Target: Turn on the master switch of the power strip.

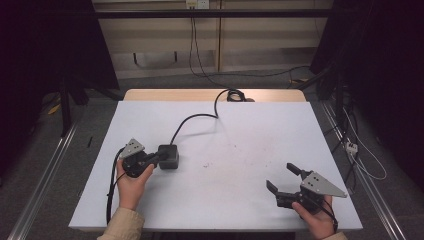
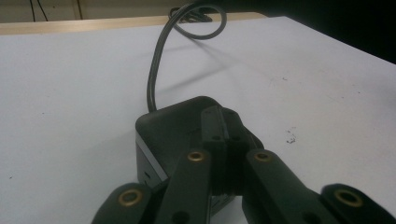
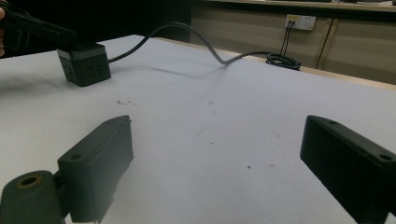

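A black cube power socket point(image 1: 172, 159) with a thick black cable point(image 1: 192, 120) sits left of centre on the white table. My left gripper point(image 1: 161, 156) is shut, and its closed tips rest on top of the cube. In the left gripper view the jaws point(image 2: 223, 119) are pressed together over the cube's point(image 2: 163, 130) top face, with nothing seen between them. The right gripper view has that cube point(image 3: 86, 65) at far left under the left gripper point(image 3: 70, 36). My right gripper point(image 1: 281, 176) is at the near right, open and holding nothing, its jaws point(image 3: 219, 140) wide apart above bare table.
The cable point(image 3: 187, 32) runs to a coil point(image 1: 235, 94) at the table's far edge, where a wooden strip point(image 1: 200, 95) shows. The white surface point(image 1: 240, 140) carries small dark specks. A wall outlet point(image 3: 300, 21) sits on the back wall. Loose cables lie on the floor at right point(image 1: 352, 146).
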A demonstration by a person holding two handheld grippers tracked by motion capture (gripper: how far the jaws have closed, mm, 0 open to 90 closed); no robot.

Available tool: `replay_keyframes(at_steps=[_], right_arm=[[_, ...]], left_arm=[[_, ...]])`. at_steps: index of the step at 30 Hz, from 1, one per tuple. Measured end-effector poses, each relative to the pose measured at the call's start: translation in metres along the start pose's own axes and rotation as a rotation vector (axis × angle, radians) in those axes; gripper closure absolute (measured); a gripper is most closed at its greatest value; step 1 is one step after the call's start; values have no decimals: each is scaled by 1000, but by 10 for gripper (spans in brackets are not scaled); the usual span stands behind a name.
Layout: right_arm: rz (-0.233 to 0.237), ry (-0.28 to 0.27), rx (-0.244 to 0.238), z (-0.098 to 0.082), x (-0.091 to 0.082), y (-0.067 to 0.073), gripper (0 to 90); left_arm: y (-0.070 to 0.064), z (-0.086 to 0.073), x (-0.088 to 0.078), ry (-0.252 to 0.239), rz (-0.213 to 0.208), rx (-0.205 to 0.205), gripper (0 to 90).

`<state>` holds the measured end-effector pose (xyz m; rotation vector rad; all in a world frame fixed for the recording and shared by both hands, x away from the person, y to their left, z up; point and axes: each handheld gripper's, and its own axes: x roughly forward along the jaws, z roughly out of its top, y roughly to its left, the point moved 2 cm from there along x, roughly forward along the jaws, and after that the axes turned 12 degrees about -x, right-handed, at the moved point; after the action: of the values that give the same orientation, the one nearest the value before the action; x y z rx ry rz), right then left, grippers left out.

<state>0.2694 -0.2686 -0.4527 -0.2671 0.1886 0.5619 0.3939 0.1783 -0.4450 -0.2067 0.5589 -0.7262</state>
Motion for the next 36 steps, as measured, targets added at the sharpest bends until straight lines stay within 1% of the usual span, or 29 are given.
replay_keyframes(at_steps=[15, 17, 22, 25, 27, 32, 34, 36], right_arm=[[0, -1, 1, 0, 0, 0, 86], [3, -1, 1, 0, 0, 0, 86], [0, 0, 1, 0, 0, 0, 86], [2, -1, 1, 0, 0, 0, 86], [2, -1, 1, 0, 0, 0, 86], [1, 0, 1, 0, 0, 0, 86], [1, -1, 1, 0, 0, 0, 86], [0, -1, 0, 0, 0, 0, 86]], left_arm=[[-1, 0, 0, 5, 8, 5, 900], [-1, 0, 0, 3, 7, 0, 900], [-1, 0, 0, 7, 9, 8, 900], [-1, 0, 0, 6, 11, 3, 900], [-2, 0, 0, 9, 12, 10, 900], [-2, 0, 0, 12, 15, 11, 900], [-3, 0, 1, 8, 21, 10, 900], [-4, 1, 1, 13, 27, 19, 900]])
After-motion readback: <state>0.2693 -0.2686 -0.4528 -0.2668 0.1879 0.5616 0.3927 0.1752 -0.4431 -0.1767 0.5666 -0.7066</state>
